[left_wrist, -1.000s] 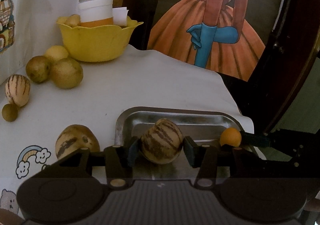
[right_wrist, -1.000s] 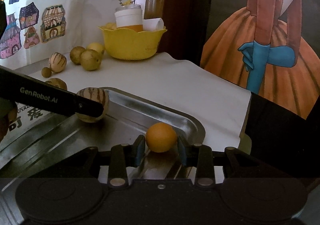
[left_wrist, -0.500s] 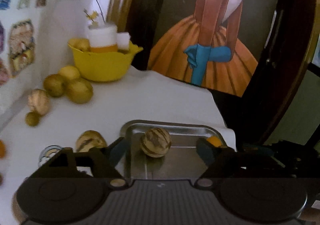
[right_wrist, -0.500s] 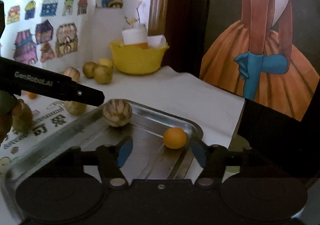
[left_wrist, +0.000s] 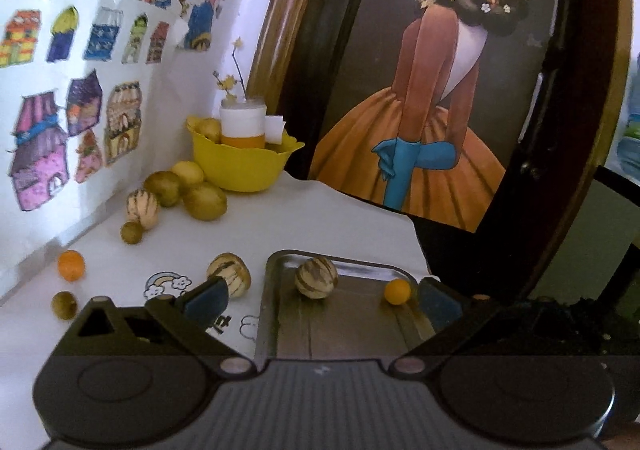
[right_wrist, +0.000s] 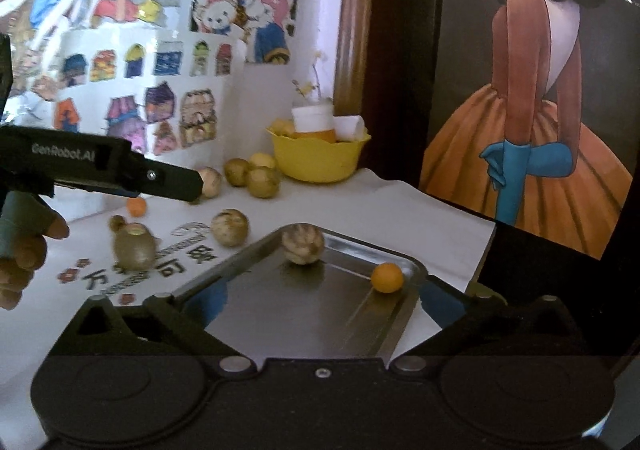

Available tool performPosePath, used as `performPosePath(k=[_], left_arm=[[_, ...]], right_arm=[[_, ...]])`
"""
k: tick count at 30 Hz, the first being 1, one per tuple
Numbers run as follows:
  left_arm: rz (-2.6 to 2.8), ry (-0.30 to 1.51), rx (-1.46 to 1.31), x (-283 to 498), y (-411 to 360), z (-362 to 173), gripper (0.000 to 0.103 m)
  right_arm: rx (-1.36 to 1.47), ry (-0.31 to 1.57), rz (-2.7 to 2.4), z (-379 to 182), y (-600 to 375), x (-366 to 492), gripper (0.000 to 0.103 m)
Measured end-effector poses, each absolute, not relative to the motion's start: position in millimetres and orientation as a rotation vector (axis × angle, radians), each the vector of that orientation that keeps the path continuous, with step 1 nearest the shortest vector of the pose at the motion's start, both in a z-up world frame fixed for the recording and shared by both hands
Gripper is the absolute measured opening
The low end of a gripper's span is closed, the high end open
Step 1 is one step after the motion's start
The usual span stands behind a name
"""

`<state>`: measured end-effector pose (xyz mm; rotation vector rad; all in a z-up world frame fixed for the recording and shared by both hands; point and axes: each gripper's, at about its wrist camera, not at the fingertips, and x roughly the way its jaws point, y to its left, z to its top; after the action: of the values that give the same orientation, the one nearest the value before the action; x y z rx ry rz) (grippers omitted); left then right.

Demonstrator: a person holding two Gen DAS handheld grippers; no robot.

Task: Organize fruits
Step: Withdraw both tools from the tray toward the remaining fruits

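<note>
Metal tray (left_wrist: pixel 280 330) on white tablecloth (left_wrist: pixel 320 218): striped melon (left_wrist: pixel 316 277) at far end, small orange (left_wrist: pixel 397 291) by far right corner, well apart. Left gripper (left_wrist: pixel 320 300): jaws just opened, now spread wide, nothing between, clear of melon. Right gripper (right_wrist: pixel 320 300): jaws just opened, likewise wide, empty, clear of orange. Off tray: second striped melon (left_wrist: pixel 229 279) just beside left rim; more fruits near yellow bowl (left_wrist: pixel 240 166) at back.
</note>
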<state>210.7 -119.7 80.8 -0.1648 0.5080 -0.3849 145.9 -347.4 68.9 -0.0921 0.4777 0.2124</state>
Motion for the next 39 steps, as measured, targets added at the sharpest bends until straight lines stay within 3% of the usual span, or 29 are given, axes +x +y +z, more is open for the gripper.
performPosePath(k=[19,39], left_arm=[[-0.257,0.513,-0.129,110.6,-27.1,52.9,0.103],[-0.047,0.617,-0.028,124.7,60.0,23.0,0.103]], right_arm=[[-0.083,0.595,0.288,59.5,-293.5,52.5,0.102],[-0.17,0.723,0.461,37.7,-216.4,82.4,0.102]])
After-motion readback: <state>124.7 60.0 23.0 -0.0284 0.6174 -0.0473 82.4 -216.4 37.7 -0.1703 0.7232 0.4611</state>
